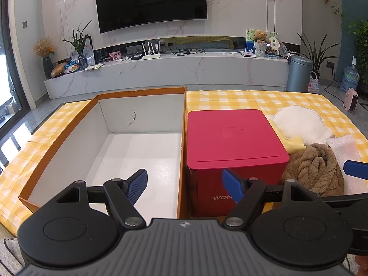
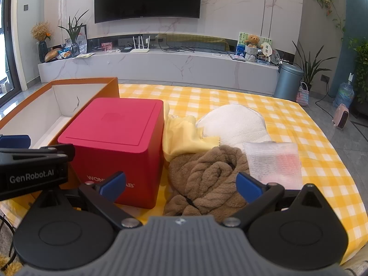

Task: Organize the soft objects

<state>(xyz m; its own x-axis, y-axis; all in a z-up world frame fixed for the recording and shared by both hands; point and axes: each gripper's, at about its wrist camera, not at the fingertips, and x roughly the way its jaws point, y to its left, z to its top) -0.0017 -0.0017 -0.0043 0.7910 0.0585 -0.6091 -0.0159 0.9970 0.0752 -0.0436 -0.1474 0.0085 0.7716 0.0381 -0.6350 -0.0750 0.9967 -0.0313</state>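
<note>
Yellow-check desk [image 1: 253, 99], TV wall behind. Left wrist view: your left tongs [image 1: 185, 186] gape wide, holding nothing, aimed at the seam between the empty orange box [image 1: 142, 92] and red cube [image 1: 234, 135]; brown towel [image 1: 315, 168] sits right of the cube, half cut off.

Right wrist view: right tongs [image 2: 180, 185] wide open, empty, brown towel [image 2: 207, 179] directly ahead between the tips, so the right is nearer. Its near edge is hidden. Yellow cloth [image 2: 184, 138], white fleece [image 2: 237, 122] and foam wrap [image 2: 273, 161] lie right of the cube [image 2: 115, 142].

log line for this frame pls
left gripper: open, empty | right gripper: open, over brown towel | orange box: empty | red box: closed
</note>
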